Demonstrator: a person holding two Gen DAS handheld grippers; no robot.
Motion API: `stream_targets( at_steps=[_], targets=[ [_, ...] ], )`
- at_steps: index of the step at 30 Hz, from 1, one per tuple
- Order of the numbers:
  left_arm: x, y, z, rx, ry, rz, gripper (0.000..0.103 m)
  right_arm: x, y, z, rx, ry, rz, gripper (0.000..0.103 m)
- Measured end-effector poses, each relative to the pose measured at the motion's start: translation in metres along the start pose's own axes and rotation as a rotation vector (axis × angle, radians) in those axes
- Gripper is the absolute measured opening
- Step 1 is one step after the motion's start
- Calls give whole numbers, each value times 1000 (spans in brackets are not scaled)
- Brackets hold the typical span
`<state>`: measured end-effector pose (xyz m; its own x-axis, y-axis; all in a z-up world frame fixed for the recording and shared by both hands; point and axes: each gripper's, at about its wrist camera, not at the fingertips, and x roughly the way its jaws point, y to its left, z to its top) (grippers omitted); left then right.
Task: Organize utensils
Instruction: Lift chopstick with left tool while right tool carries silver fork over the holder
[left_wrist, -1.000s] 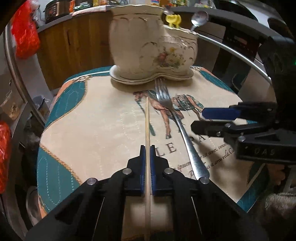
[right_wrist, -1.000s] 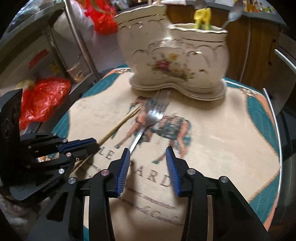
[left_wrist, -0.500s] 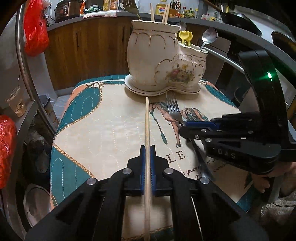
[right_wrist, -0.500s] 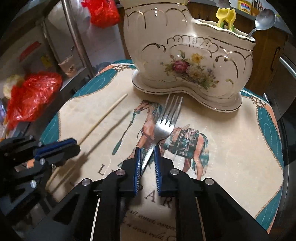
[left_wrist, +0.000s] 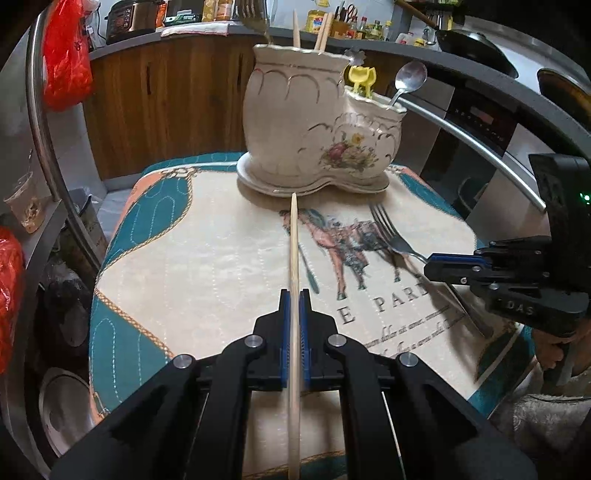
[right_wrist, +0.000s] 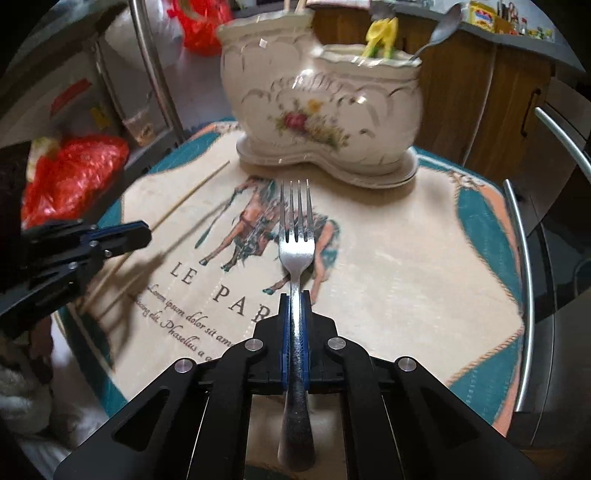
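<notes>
My left gripper (left_wrist: 294, 295) is shut on a wooden chopstick (left_wrist: 293, 240) that points at the ceramic utensil holder (left_wrist: 317, 125). My right gripper (right_wrist: 294, 299) is shut on a metal fork (right_wrist: 295, 236), held above the mat with its tines toward the holder (right_wrist: 325, 107). The fork (left_wrist: 388, 232) and right gripper (left_wrist: 439, 266) also show at the right of the left wrist view. The left gripper (right_wrist: 144, 234) and chopstick (right_wrist: 192, 194) show at the left of the right wrist view. The holder has chopsticks, a fork, a spoon (left_wrist: 408, 79) and a yellow utensil (left_wrist: 360, 77) in it.
The holder stands at the back of a placemat (left_wrist: 207, 258) with a horse print. A curved metal rail (left_wrist: 472, 144) rings the table. Red bags (right_wrist: 74, 170) lie off the table to the left. Wooden cabinets (left_wrist: 166, 96) stand behind.
My right gripper closed on the fork and lifted it off the mat. My left gripper raised the chopstick and drew back from the holder.
</notes>
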<state>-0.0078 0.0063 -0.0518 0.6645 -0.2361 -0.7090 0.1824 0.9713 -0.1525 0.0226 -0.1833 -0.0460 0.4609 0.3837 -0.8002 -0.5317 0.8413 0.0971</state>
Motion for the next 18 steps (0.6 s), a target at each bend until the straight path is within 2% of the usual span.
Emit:
stream_targets(
  at_steps=[3, 10, 15, 18],
  targets=[
    [-9, -6, 5, 10, -37, -22, 5, -19, -6, 1, 15, -84, 33, 6],
    [-54, -25, 46, 61, -236, -69, 5, -60, -17, 23, 33, -313, 58, 6],
    [-68, -26, 87, 82, -377, -41, 5, -69, -29, 56, 74, -434, 61, 6],
    [-69, -21, 100, 73, -409, -32, 5, -69, -33, 72, 87, -477, 69, 6]
  ],
)
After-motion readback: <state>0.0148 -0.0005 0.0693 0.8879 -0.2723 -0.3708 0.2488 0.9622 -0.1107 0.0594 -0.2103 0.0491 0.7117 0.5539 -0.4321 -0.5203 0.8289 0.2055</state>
